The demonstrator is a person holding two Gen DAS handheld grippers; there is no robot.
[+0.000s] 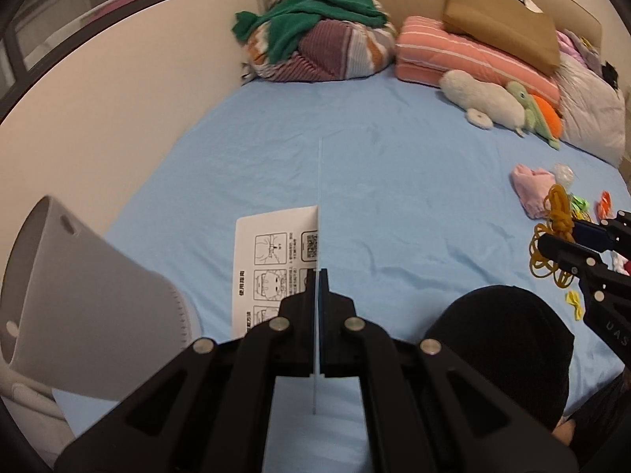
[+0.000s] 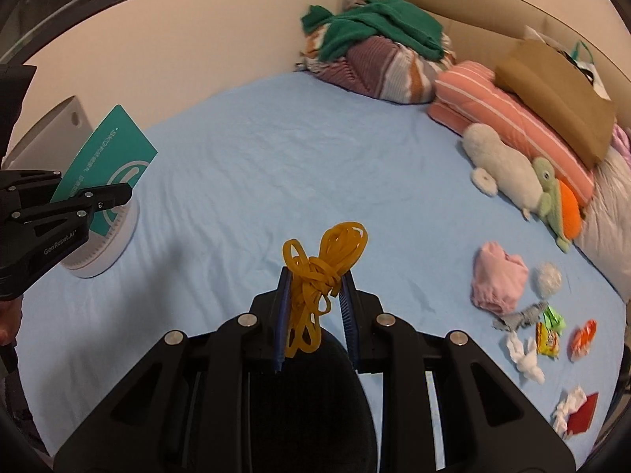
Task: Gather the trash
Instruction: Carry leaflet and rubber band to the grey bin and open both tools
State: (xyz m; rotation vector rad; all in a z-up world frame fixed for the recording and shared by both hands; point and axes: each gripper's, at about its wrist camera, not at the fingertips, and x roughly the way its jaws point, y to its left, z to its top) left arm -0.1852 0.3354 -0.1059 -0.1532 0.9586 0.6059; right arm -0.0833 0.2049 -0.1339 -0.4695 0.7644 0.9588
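My left gripper (image 1: 318, 276) is shut on a thin flat packet (image 1: 272, 260), seen edge-on, with a white printed face. In the right wrist view the same packet (image 2: 110, 149) shows its teal face in the left gripper (image 2: 127, 194). My right gripper (image 2: 315, 272) is shut on a knotted bundle of yellow rubber bands (image 2: 327, 252), which hangs between the blue pads (image 2: 284, 307). That gripper (image 1: 568, 232) and the bundle (image 1: 556, 205) show at the right edge of the left wrist view. A black round container (image 2: 307, 402) sits just below both grippers, also visible as the container (image 1: 504, 339).
On the blue bed sheet (image 2: 276, 165) at the right lie wrappers (image 2: 548, 339), crumpled tissues (image 2: 524, 358), a red card (image 2: 583, 414) and a pink cloth (image 2: 497, 280). A white cone-shaped appliance (image 1: 79, 291) lies at the left. Pillows, clothes and plush toys (image 2: 508, 165) line the headboard.
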